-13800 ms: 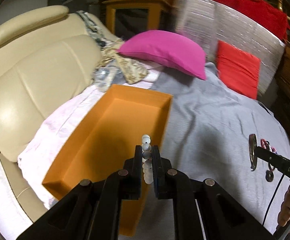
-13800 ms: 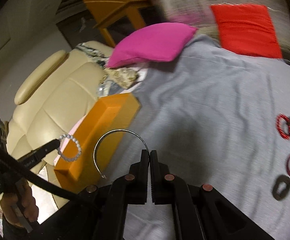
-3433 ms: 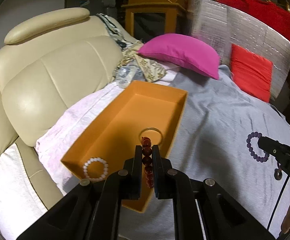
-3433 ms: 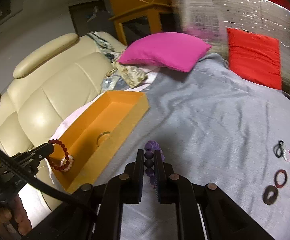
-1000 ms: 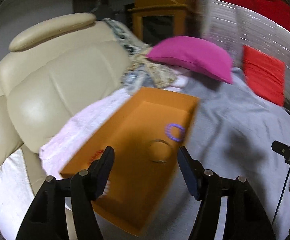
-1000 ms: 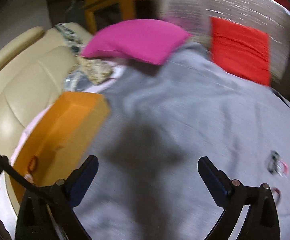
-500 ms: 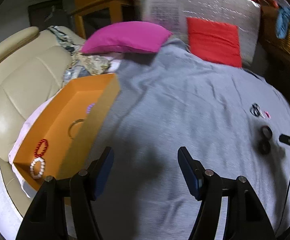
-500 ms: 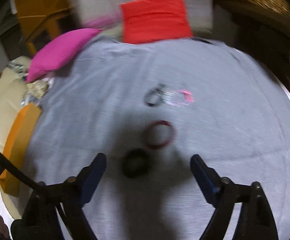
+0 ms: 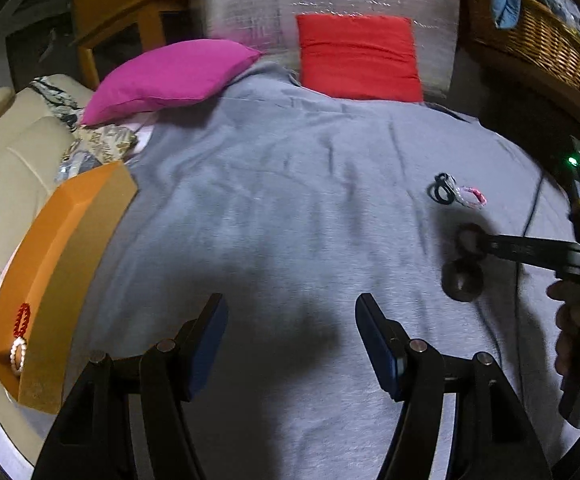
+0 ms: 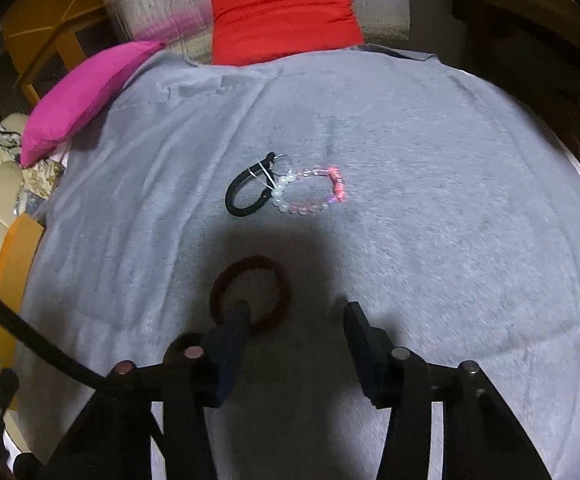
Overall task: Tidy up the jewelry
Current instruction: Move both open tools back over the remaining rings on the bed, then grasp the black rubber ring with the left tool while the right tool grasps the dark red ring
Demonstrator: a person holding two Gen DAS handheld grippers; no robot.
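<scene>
My right gripper [image 10: 294, 312] is open, low over the grey bedspread [image 10: 410, 184]. Its left finger [image 10: 236, 320] stands inside a dark red hair tie [image 10: 278, 276]. Beyond it lie a black hair tie [image 10: 246, 192] and a clear and pink bead bracelet [image 10: 314, 192], touching. My left gripper [image 9: 290, 320] is open and empty over the bedspread. The orange box [image 9: 62, 248] at left holds a red bead bracelet [image 9: 22, 320] and a white bead bracelet [image 9: 17, 356]. A dark ring [image 9: 462, 280] lies by my right gripper [image 9: 486, 242] in the left wrist view.
A pink pillow [image 9: 170, 76] and a red cushion [image 9: 358, 60] lie at the head of the bed. A cream leather seat [image 9: 6, 168] stands left of the box. A wicker basket [image 9: 530, 36] sits at the back right. A black cable [image 10: 38, 344] crosses the lower left.
Both grippers dropped their bracelets into the orange box, opened and swung right. My right gripper has come down over the dark red hair tie.
</scene>
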